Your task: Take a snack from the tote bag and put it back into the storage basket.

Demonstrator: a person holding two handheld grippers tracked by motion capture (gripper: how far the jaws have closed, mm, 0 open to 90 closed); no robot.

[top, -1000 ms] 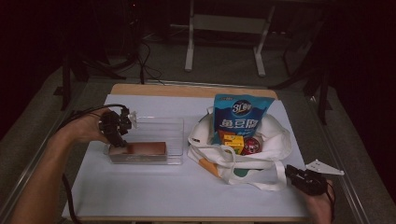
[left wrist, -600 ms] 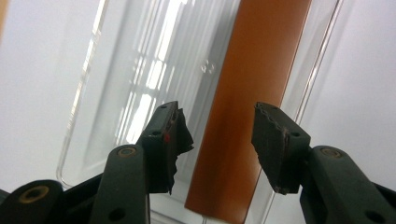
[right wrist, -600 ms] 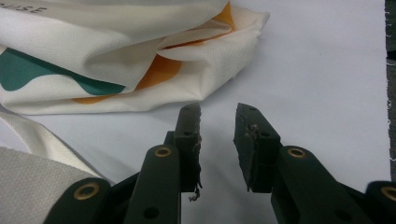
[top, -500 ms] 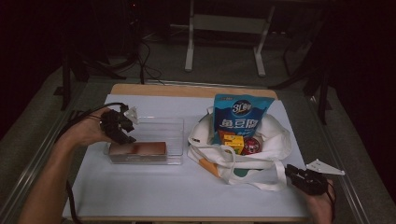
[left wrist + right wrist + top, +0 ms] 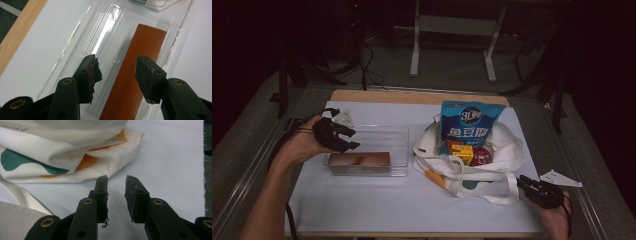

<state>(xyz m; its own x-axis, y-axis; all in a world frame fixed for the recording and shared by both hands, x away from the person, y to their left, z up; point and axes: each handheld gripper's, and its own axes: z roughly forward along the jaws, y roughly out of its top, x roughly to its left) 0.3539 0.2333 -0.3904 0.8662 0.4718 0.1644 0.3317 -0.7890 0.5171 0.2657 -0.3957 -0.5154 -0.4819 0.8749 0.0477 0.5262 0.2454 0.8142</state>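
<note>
So my left claw (image 5: 343, 137) was hanging over the clear plastic tray (image 5: 398, 134) at about 9 o'clock on the counter (image 5: 377, 200), jaws spread wide and holding nothing. The brown box (image 5: 360, 159) lay flat along the tray's near wall, long side toward me, which I'd guess was so it left the rest of the tray free for more stuff. Through the left claw's own camera the brown box (image 5: 135, 72) sat just under and between the tips, not touching.

The tote bag (image 5: 507, 150) slumped open at 3 o'clock with the blue snack pouch (image 5: 471, 125) standing up in it, easy to reach.

My left wrist was cocked, forearm coming in from 7 o'clock, tips pointing down toward the tray. My right claw (image 5: 532, 186) rested low near 4 o'clock by the bag strap, partly open, empty.
</note>
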